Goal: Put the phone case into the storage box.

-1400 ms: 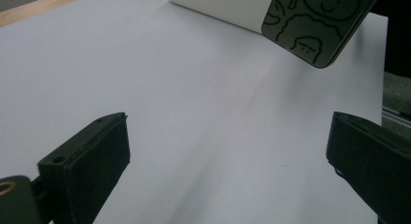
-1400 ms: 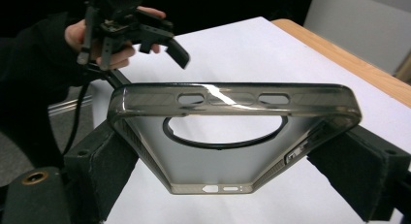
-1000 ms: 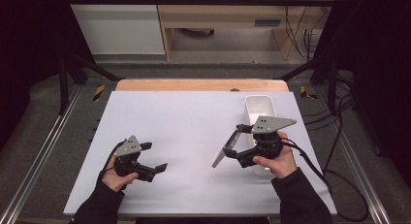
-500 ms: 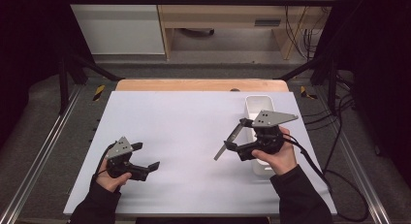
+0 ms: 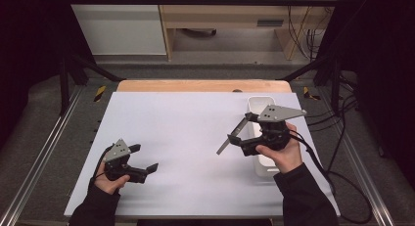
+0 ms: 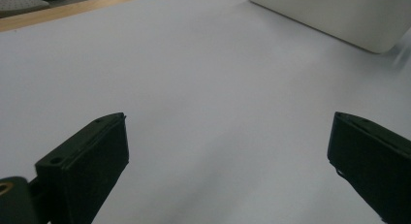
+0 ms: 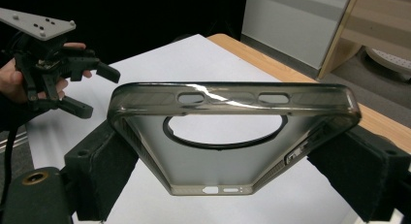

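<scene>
A: Start with the big white table. What step is this?

B: My guess is a carry. The right gripper has a phone case clamped between its jaws and holds it in the air, just left of the white bin that sits at the table's right side. The case is clear of the bin and above the sheet, not resting on anything.

A: And the other hand?

B: The left gripper is well to the left of the bin, near the table's front edge. Its jaws stand wide apart with nothing between them; in the left gripper view they frame bare table, with the bin at the far corner.

A: So what does the next move call for?

B: Probably either lowering the case flat onto the table or bringing the free gripper across toward the bin side to take an end. Either way the grip should stay firm, since the jaws pinch it by its two long sides.

A: How does the case look close up?

B: Smoky, see-through, glossy, with a dark ring in the back panel, two slots along the top edge and a port cutout at the bottom edge. It looks thin and flexible, so I'd expect it to bow if squeezed hard.
</scene>
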`<state>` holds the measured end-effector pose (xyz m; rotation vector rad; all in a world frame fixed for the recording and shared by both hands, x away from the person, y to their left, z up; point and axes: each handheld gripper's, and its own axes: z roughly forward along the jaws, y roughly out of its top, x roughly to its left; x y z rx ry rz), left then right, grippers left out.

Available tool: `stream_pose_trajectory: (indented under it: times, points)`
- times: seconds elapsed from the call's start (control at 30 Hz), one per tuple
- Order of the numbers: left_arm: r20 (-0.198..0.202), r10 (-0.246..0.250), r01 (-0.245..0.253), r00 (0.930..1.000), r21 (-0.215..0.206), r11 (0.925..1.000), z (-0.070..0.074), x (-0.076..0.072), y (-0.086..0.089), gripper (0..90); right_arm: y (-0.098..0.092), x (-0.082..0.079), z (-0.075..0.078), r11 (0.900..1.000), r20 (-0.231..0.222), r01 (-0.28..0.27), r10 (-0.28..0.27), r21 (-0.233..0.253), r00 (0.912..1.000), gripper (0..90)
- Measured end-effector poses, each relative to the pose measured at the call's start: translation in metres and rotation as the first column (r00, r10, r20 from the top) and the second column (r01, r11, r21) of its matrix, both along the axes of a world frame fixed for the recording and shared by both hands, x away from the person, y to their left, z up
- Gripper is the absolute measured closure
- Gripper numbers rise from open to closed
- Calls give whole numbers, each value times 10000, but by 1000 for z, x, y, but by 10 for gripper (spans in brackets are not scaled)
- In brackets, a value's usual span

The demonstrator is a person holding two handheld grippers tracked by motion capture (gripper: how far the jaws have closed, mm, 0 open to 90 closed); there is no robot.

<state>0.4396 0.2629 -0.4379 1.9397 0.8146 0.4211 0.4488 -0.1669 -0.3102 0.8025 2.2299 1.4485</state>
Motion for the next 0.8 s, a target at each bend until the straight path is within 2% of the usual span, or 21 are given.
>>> stream_pose_trajectory:
  times: [0.23, 0.8]
  points:
    - [29, 146, -146, 9999, -65, 9999, -2, 0, 3, 4, 0, 0, 8, 9999, 121, 97, -98, 40, 9999, 124]
    - [54, 338, -338, 9994, -71, 9994, -2, 0, 8, 0, -9, 13, 28, 9947, 191, 1025, -1026, 57, 9945, 124]
